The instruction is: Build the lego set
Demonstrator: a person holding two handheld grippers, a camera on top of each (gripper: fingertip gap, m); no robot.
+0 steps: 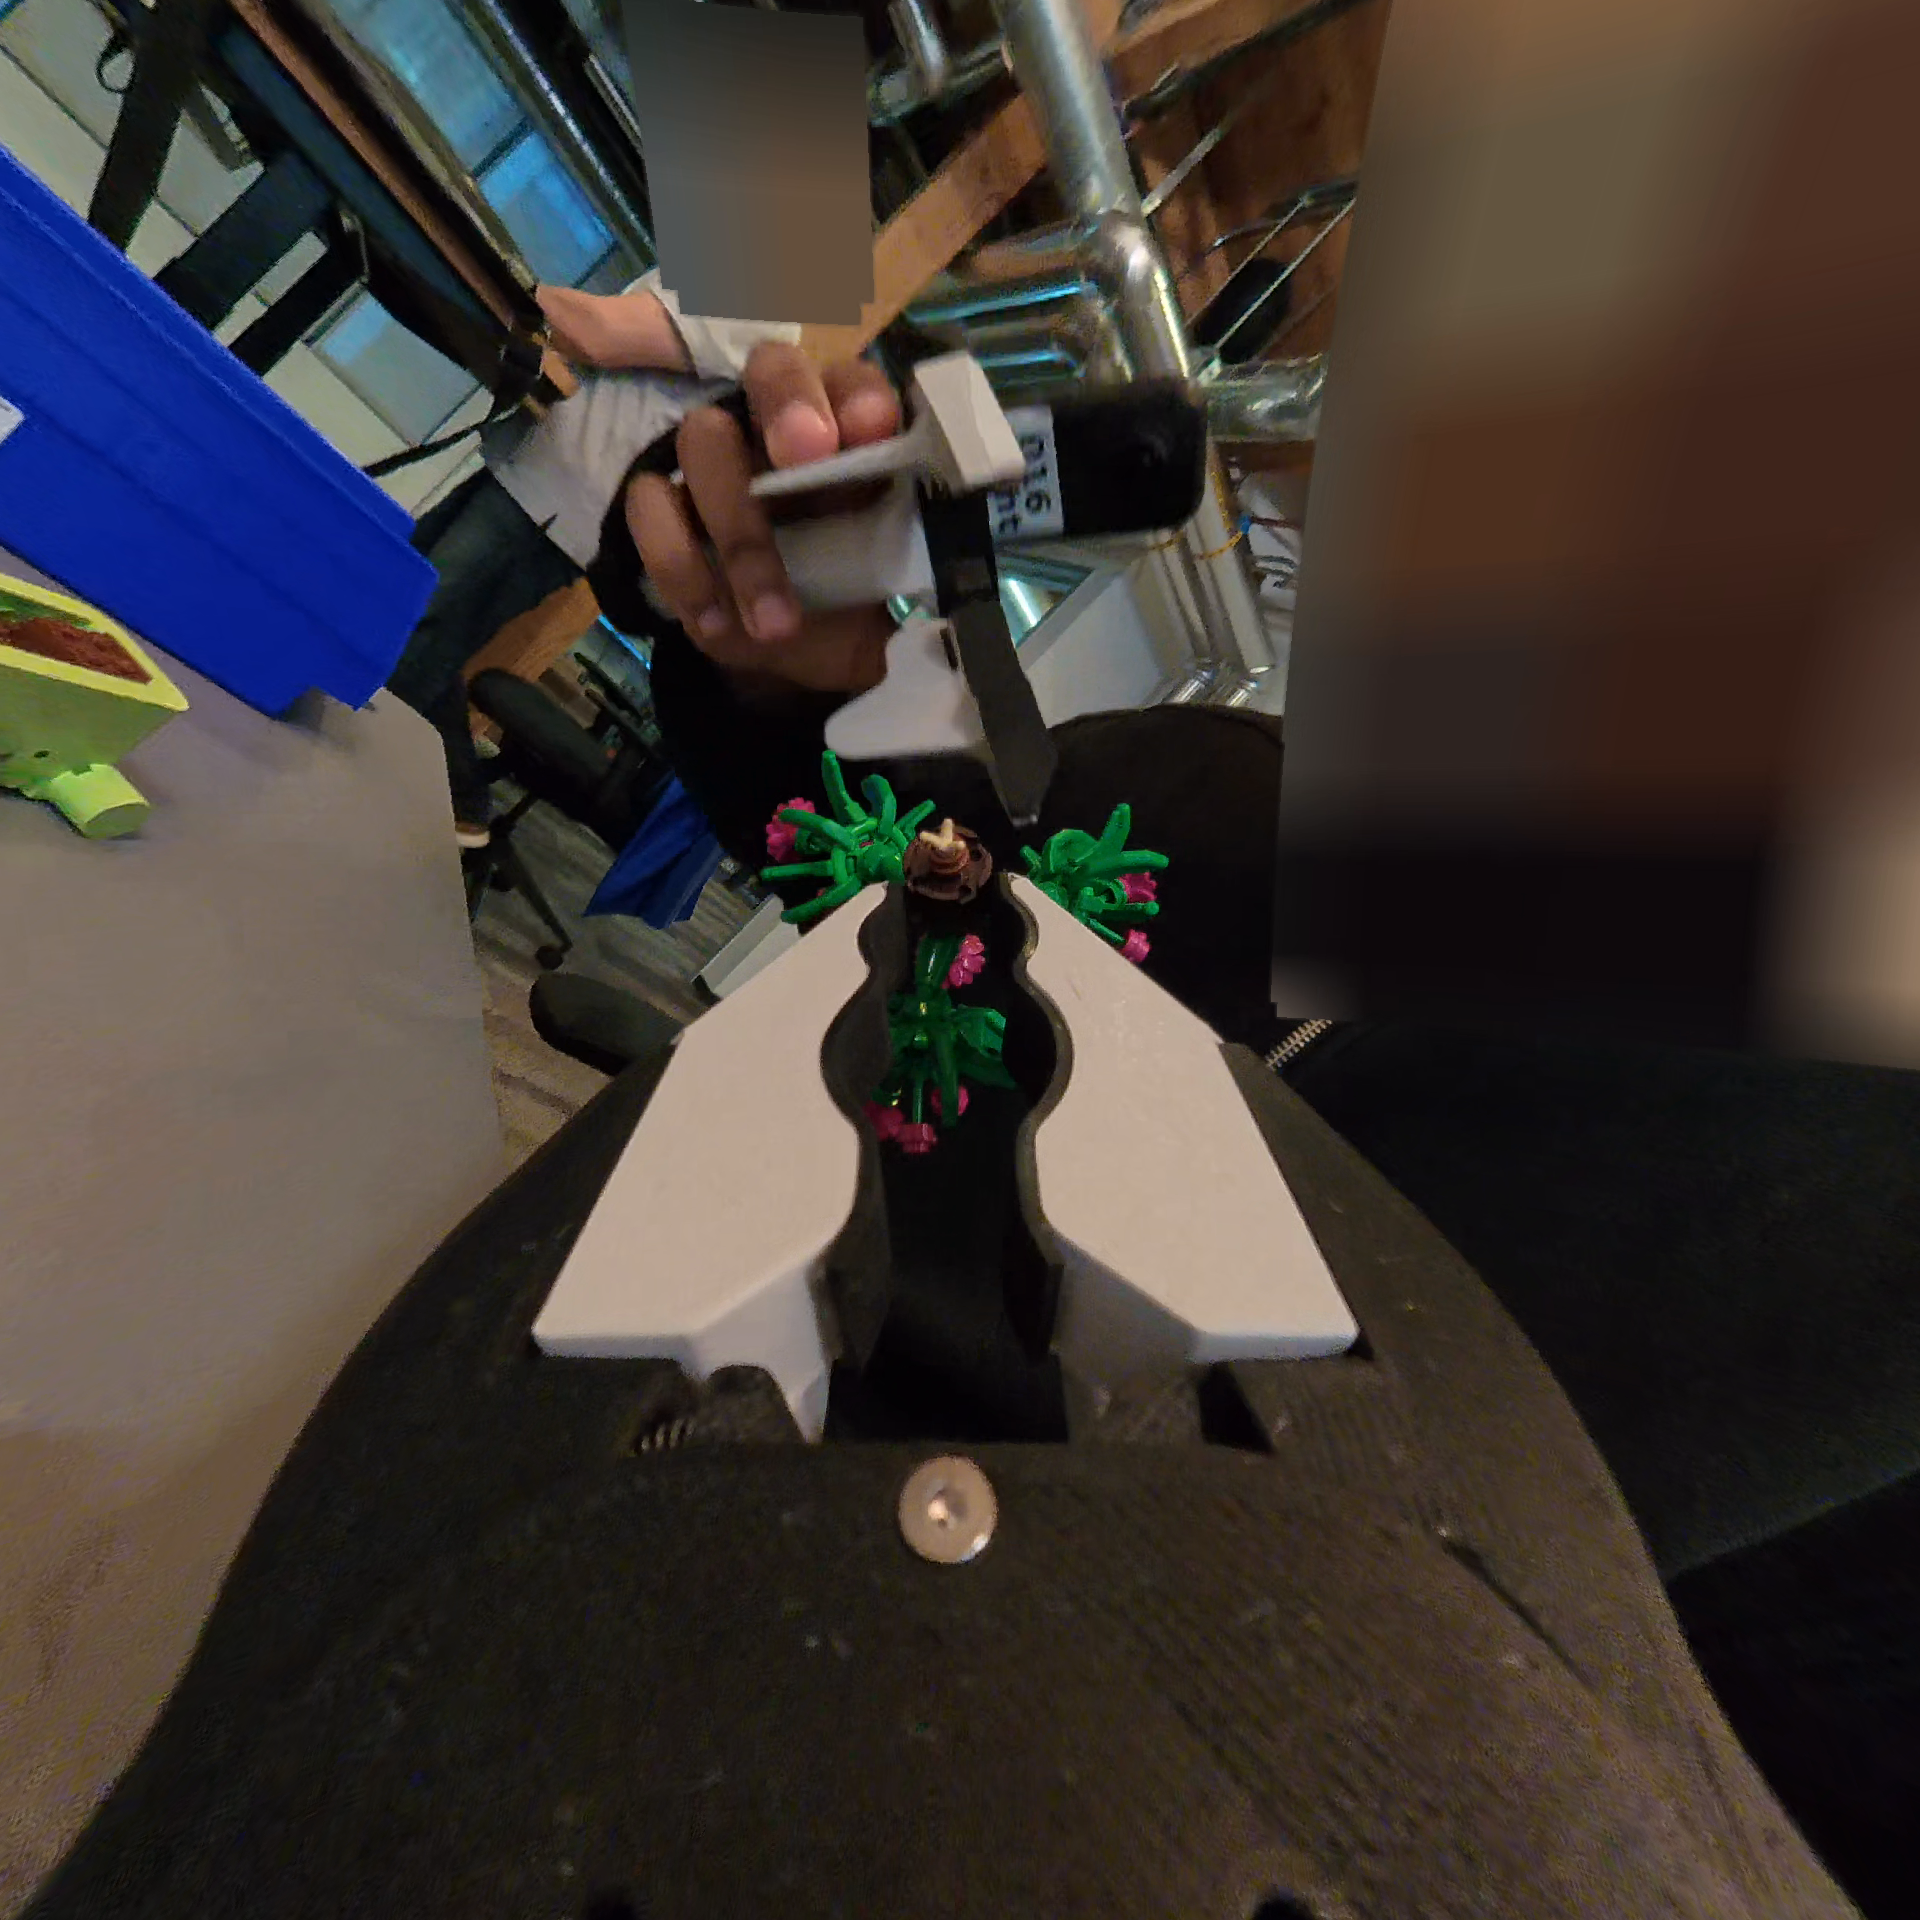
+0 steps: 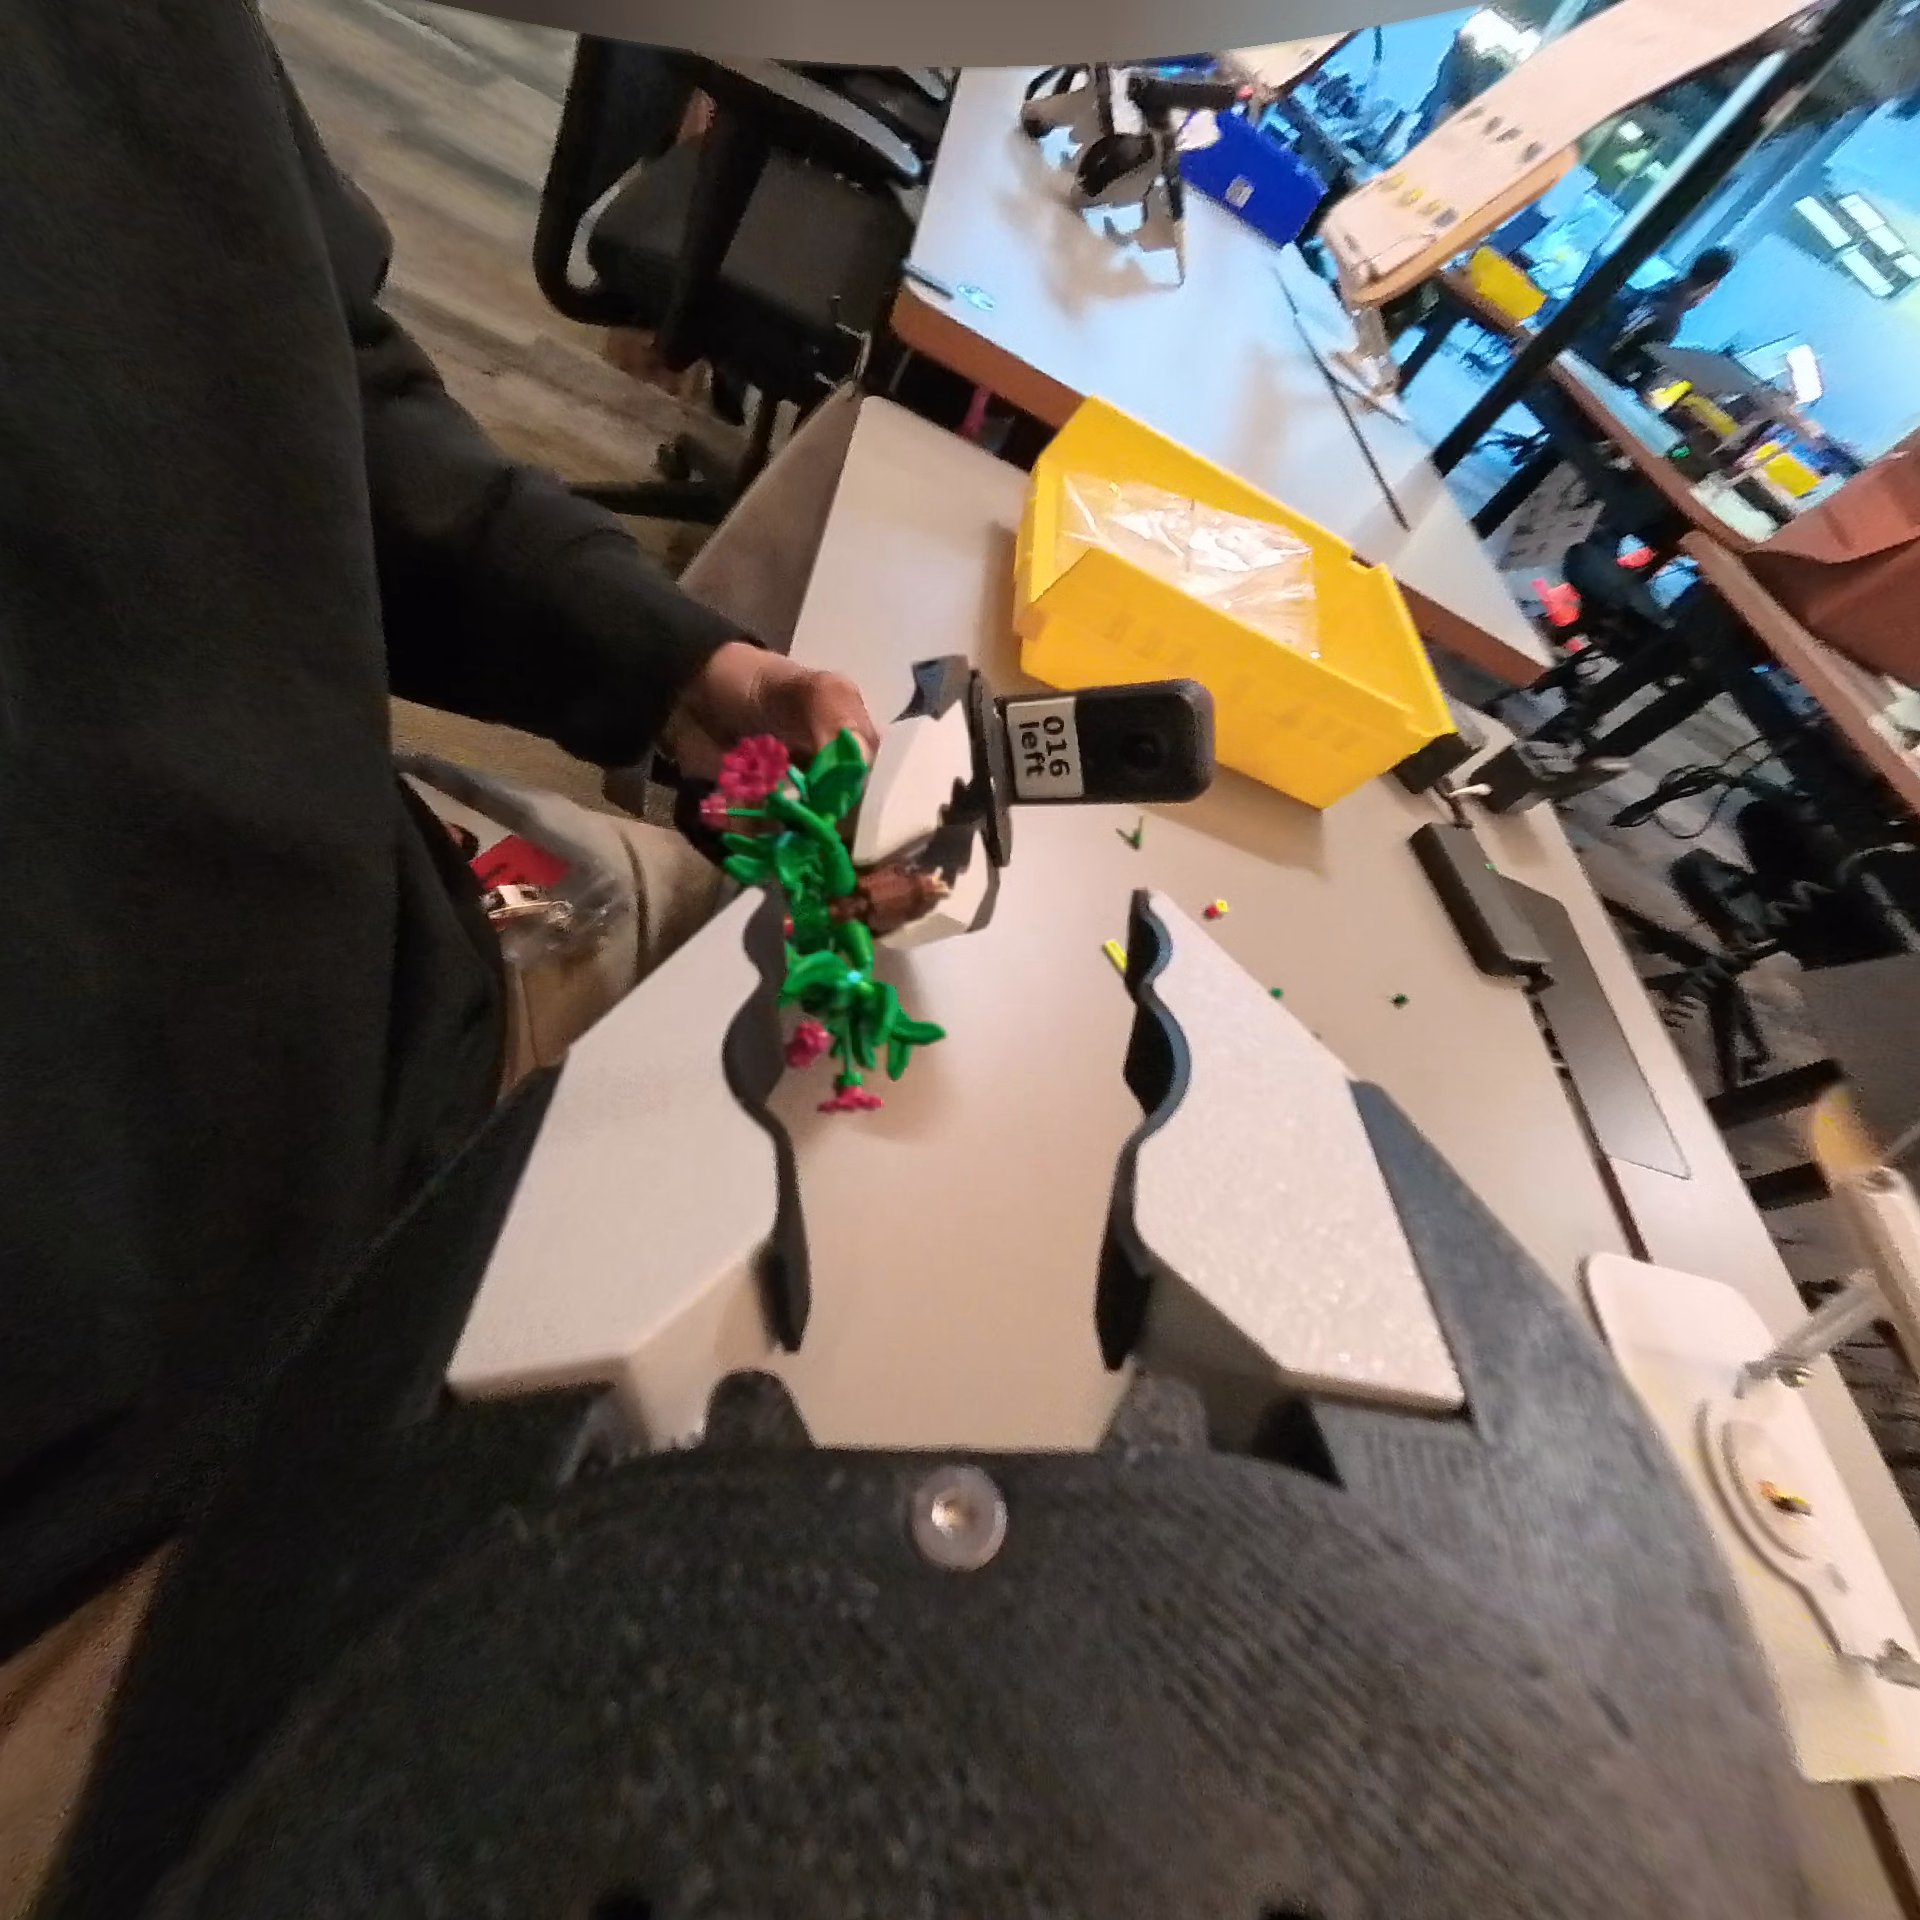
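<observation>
My left gripper (image 1: pixel 943 888) is shut on the brown stem (image 1: pixel 940 860) of a lego plant with green leaves (image 1: pixel 852 847) and pink flowers. It holds the plant in the air, with more leaves hanging between the fingers. In the right wrist view the left gripper (image 2: pixel 925 883) holds the plant (image 2: pixel 821 914) above the table's near left edge. My right gripper (image 2: pixel 951 925) is wide open and empty, just beside the plant. In the left wrist view the right gripper (image 1: pixel 966 727) hovers just above the stem.
A yellow bin (image 2: pixel 1226 665) holding a clear bag stands on the grey table (image 2: pixel 1299 935). Small loose pieces (image 2: pixel 1216 909) lie near a black device (image 2: pixel 1486 904). A lime-green lego pot (image 1: pixel 62 717) and a blue bin (image 1: pixel 156 468) stand at the left. A white tray (image 2: pixel 1714 1455) is at the right. My hands' fingertips stand some 5 cm from each other. Between my left fingertips and the lime-green lego pot (image 1: pixel 62 717) there is roughly 20 cm.
</observation>
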